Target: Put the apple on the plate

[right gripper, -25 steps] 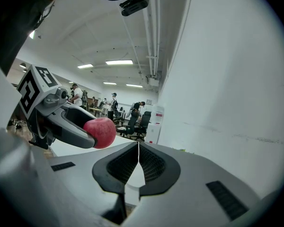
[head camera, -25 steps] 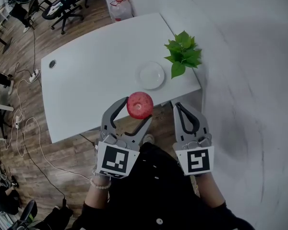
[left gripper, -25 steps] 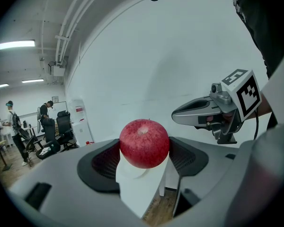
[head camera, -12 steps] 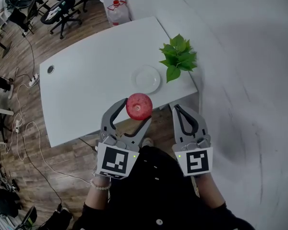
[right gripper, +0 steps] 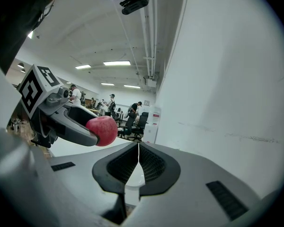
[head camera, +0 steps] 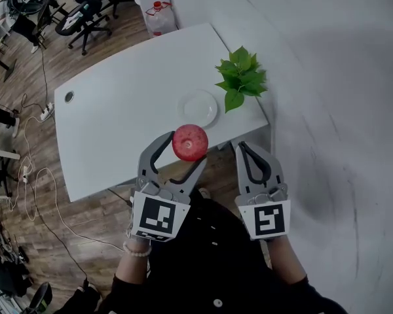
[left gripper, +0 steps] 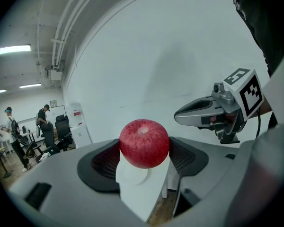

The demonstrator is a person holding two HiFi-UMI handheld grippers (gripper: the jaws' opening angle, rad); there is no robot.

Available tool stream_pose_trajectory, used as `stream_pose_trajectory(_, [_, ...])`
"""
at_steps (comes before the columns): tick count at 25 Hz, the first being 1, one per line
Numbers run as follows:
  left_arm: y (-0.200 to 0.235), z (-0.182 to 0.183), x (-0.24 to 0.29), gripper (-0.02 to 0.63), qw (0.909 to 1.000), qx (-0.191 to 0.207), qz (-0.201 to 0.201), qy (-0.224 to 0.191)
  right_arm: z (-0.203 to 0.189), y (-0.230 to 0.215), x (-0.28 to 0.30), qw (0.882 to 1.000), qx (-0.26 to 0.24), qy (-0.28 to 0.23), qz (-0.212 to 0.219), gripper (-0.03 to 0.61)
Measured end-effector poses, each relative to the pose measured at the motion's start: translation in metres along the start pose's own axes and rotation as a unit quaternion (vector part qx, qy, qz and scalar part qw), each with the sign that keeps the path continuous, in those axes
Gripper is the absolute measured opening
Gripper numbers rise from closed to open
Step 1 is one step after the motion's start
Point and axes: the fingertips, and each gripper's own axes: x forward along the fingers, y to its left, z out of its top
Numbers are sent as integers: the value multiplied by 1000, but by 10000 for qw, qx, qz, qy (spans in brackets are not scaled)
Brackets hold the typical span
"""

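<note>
Up in the air by the desk's (head camera: 118, 123) front edge, my left gripper (head camera: 185, 150) has its jaws clamped on the apple (head camera: 190, 142), short of the plate (head camera: 198, 108). The hold looks to be near the tips, so the round fruit may slip and drop to the floor (head camera: 85, 208). My right gripper (head camera: 243, 148) hangs beside it, jaws closed on nothing.
</note>
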Motion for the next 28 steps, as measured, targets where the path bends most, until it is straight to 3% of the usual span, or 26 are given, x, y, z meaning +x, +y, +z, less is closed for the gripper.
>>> stream_pose_trajectory(9, [2,8,12,334,9997,176,-181,-50,3,-14,2,9998,72,19,-171,43])
stream_pose_trajectory(12, [8,8,15,334,9999,8,-119,20,2,-22,10,9997,49,-20,-234,43])
stream_pose_trajectory(16, [16,9,21,334,9993,276,-240,-58,7,-24,21,9997,1,-33,-249,43])
stream_pose_trajectory(22, [27,9,33,334,9987,286,-416,-85,11,-24,36,9995,64,11,-311,43])
stream_pose_trajectory(28, [37,7,44,334,9990,-22,-442,28,10,-29,48,9990,75,127,-425,43])
